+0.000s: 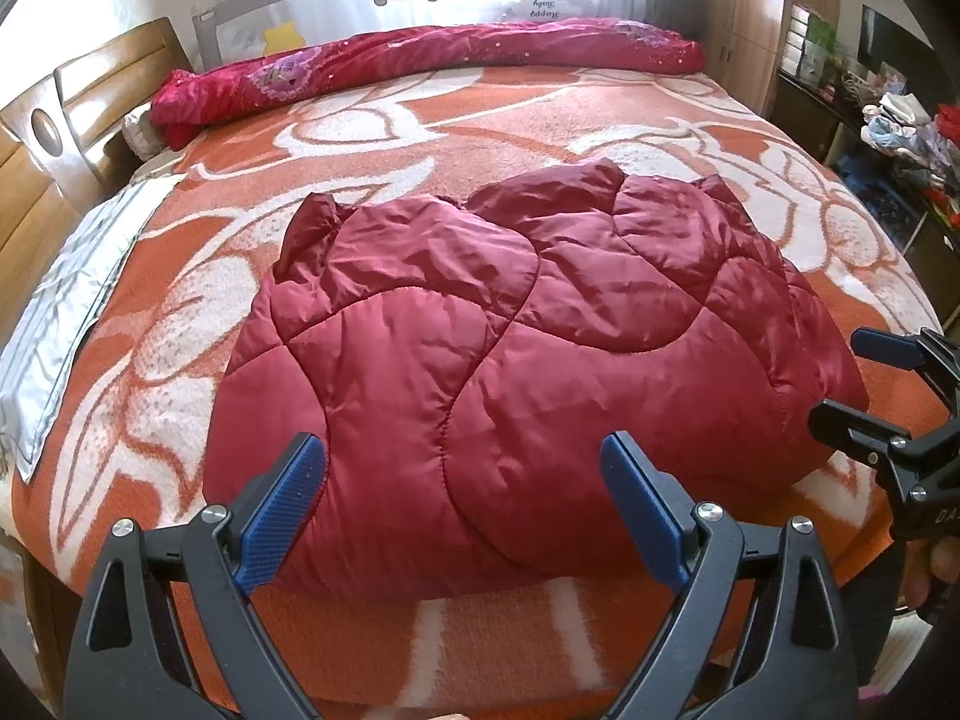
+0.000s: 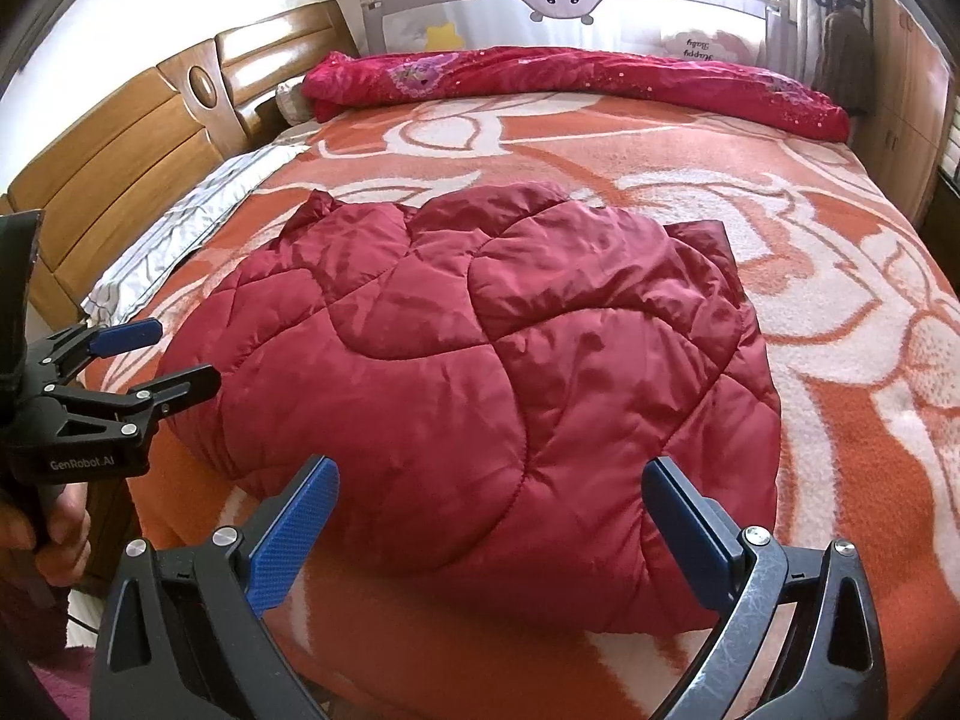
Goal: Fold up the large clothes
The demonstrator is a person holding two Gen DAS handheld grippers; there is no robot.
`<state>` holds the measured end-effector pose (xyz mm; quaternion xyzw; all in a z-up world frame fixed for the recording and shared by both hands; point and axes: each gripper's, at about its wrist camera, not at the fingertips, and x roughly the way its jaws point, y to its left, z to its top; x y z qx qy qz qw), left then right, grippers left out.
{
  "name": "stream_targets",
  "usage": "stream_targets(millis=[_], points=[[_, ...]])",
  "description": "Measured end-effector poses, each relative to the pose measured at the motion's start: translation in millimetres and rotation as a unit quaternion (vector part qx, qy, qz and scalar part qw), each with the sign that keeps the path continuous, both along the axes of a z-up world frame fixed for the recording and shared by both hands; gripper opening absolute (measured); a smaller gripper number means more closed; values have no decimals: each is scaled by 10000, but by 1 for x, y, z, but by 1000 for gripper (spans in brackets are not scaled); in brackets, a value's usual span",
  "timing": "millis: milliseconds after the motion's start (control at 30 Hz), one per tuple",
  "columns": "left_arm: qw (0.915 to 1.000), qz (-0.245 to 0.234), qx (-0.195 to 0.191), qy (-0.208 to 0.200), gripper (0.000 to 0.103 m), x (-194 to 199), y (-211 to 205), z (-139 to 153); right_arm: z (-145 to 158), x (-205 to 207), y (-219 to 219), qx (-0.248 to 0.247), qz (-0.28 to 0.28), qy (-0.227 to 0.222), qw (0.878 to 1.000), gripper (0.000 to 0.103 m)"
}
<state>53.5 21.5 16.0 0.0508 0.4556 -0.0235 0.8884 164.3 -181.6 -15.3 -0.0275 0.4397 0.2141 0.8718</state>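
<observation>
Padded red jacket (image 1: pixel 510 360) lying in a folded bundle near the front edge of the bed (image 1: pixel 600 114)
Left gripper (image 1: pixel 462 480) and right gripper (image 2: pixel 489 504) hover over its near edge, jaws wide apart and empty; folding looks nearly done, the next move probably a final fold or tidy

The bed (image 1: pixel 540 120), spread with an orange-and-white floral blanket (image 1: pixel 372 192), carries a folded dark-red quilted jacket (image 1: pixel 510 348) at its middle, a rolled red quilt (image 1: pixel 420 60) along the far edge, and a pale striped pillow (image 1: pixel 66 306) by the headboard.
</observation>
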Motion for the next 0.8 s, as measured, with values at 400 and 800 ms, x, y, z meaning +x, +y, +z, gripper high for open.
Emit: stream_targets(millis=[400,800], points=[[10000,3,10,-15,94,-1,1,1,1,-3,0,-1,0,-15,10000,102],[9999,15,92,-65,94,-2,2,3,2,-3,0,8,-4,-15,10000,102]])
